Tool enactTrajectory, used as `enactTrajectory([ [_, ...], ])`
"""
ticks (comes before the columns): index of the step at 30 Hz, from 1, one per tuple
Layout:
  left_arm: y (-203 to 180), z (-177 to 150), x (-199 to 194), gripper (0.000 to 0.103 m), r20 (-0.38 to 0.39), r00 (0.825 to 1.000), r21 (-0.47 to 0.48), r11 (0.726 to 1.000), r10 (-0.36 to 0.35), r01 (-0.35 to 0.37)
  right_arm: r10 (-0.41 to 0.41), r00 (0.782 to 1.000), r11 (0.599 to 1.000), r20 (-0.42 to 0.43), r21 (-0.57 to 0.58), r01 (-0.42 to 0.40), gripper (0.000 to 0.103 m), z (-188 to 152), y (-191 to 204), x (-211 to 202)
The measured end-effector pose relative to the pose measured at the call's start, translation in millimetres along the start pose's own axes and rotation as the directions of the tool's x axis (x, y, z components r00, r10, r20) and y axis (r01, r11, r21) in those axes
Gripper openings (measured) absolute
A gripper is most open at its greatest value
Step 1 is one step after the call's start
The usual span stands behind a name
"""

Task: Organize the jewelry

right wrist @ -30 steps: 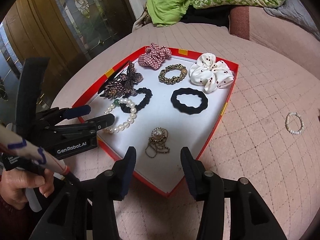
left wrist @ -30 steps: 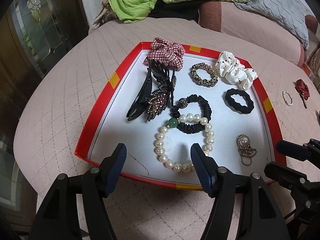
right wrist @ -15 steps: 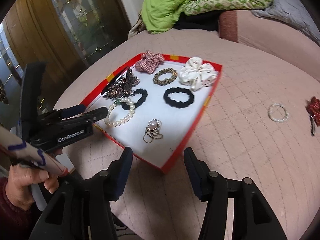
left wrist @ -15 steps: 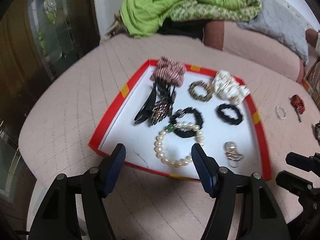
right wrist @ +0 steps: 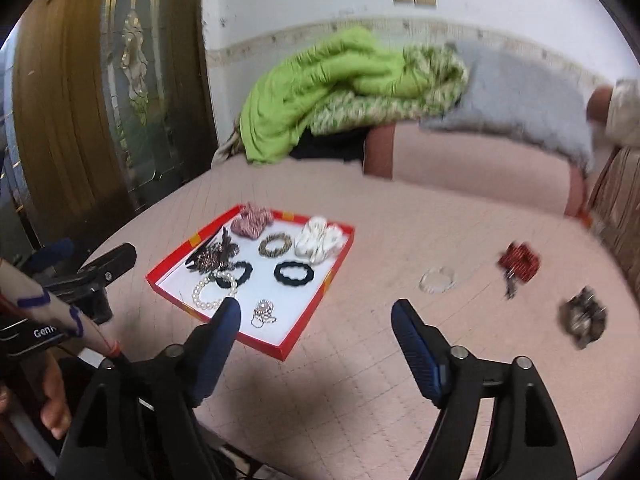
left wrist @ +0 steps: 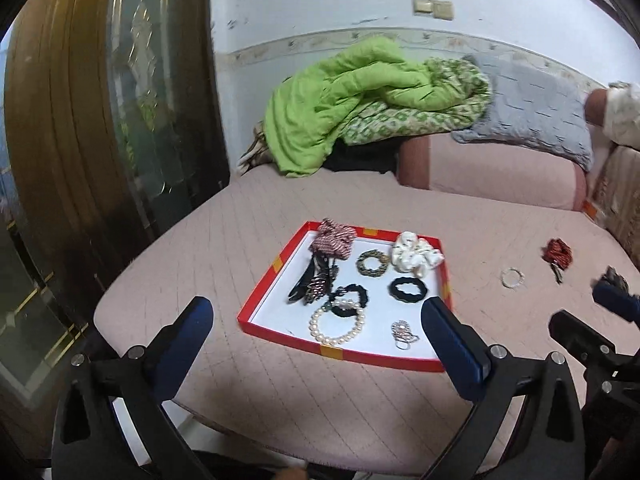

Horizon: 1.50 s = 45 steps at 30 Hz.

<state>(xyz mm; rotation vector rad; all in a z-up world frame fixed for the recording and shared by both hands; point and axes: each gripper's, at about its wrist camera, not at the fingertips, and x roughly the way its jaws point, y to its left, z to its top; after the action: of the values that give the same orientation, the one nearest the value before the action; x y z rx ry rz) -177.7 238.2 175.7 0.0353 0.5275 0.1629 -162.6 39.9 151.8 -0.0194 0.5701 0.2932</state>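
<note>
Red tray (left wrist: 264,295) holds most pieces; both grippers, left (left wrist: 318,322) and right (right wrist: 316,322), have just been opening, empty. Risk: blurred right-side strays (right wrist: 438,279) get missed.

The right view is blurry. The dark clip (right wrist: 584,317) and red clip (right wrist: 518,261) on the bed look smeared, and the little bracelet (right wrist: 437,279) is just a pale smudge. The left hand (right wrist: 54,394) is cut off at the picture's edge.
</note>
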Motion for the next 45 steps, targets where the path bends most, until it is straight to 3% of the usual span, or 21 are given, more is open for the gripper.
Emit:
enactTrajectory([
  [3, -1.1, -4.3, -17.1, 0.103, 0.033, 0.999, -0.014, 1.000, 0.025, -0.025, 0.002, 0.999, 1.000, 0.041, -0.012, -0.002, 0.085, -2.7, 7.0, -20.8],
  [6, 5.6, -7.2, -28.2, 0.103, 0.049, 0.999, -0.094, 0.996, 0.017, -0.012, -0.003, 0.998, 1.000, 0.068, 0.009, 0.002, 0.087, -4.9, 6.7, -31.6],
  [10, 8.9, -6.4, -20.5, 0.103, 0.008, 0.999, -0.115, 0.993, 0.040, -0.039, -0.032, 0.998, 0.999, 0.063, 0.041, 0.029, 0.088, -5.7, -1.1, -31.4],
  [13, 13.3, -6.6, -12.3, 0.103, -0.044, 0.999, -0.129, 0.991, 0.011, -0.016, -0.021, 0.999, 0.998, 0.033, 0.055, 0.019, 0.088, -8.2, -2.3, -24.1],
  [17, 19.5, -12.1, -4.5, 0.103, -0.050, 0.998, -0.170, 0.984, 0.046, -0.054, -0.005, 0.999, 1.000, 0.033, 0.023, 0.005, 0.088, -11.7, 4.9, -22.3],
  [24, 18.1, -20.3, 2.5, 0.103, -0.058, 0.994, -0.135, 0.986, 0.092, -0.099, 0.023, 1.000, 0.999, -0.020, 0.031, -0.023, 0.088, -17.8, 5.7, -8.8],
  [34, 27.0, -26.3, 11.9, 0.103, -0.101, 0.990, -0.164, 0.980, 0.099, -0.115, 0.032, 0.998, 0.999, -0.046, -0.024, -0.033, 0.088, -24.0, 18.6, -4.9],
  [45, 21.2, -32.0, 19.2, 0.103, -0.119, 0.988, -0.128, 0.985, 0.097, -0.112, 0.017, 0.998, 1.000, -0.063, -0.021, -0.019, 0.088, -23.9, 16.3, 1.0],
])
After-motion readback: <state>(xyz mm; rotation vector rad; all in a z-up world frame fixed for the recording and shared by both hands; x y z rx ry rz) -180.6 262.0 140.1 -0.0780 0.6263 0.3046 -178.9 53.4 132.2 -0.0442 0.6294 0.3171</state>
